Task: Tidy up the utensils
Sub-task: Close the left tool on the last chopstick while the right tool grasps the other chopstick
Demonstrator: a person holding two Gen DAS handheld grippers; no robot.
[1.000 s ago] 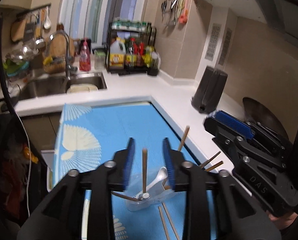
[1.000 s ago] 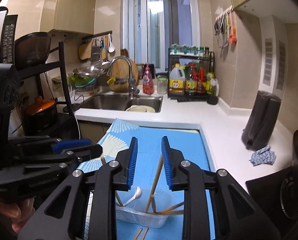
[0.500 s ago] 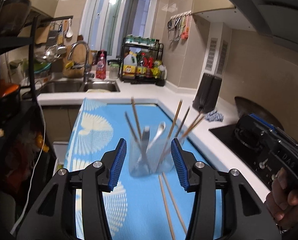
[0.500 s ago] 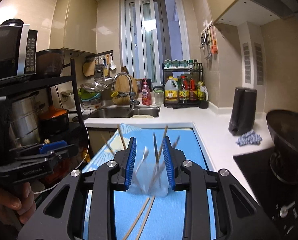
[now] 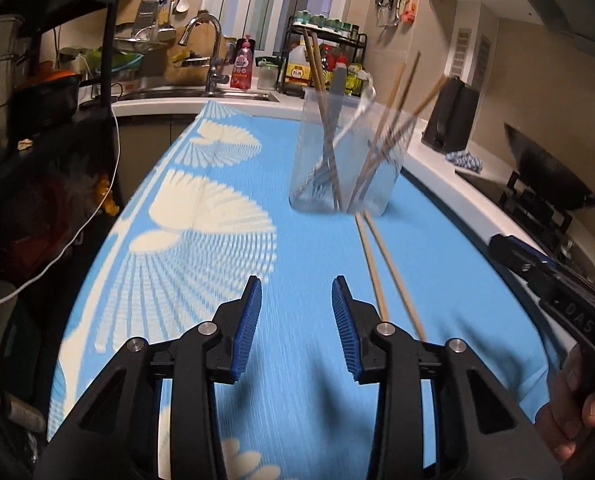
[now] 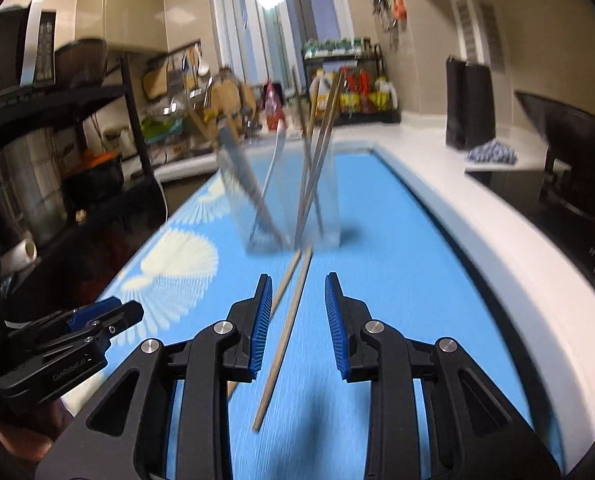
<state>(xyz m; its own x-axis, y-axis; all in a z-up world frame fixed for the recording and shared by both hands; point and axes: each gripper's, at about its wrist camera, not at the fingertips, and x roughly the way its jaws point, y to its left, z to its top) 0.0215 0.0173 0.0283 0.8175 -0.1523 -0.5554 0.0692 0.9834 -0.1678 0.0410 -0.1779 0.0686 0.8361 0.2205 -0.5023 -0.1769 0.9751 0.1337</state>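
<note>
A clear plastic container (image 5: 345, 152) stands on the blue patterned mat (image 5: 201, 248), holding several chopsticks, a white spoon and a grey-handled utensil. Two loose chopsticks (image 5: 381, 264) lie on the mat in front of it. My left gripper (image 5: 296, 292) hovers low over bare mat to their left, its jaws closing with nothing between them. My right gripper (image 6: 297, 292) is open just above the two loose chopsticks (image 6: 285, 332); one runs along the gap between its pads, untouched, the other passes under the left finger. The container (image 6: 289, 200) stands beyond it.
A white counter (image 6: 477, 208) borders the mat on the right, with a black appliance (image 5: 451, 116), a blue cloth (image 5: 463, 160) and a wok (image 5: 553, 176) on the stove. A sink with a faucet (image 5: 211, 52) and a bottle rack (image 5: 329, 56) sit behind. A dark shelf with pots (image 5: 45, 92) stands left.
Both grippers have dropped and drawn back from above the container to low over the mat. The container is now farther ahead, and the loose chopsticks lie right under the right gripper.
</note>
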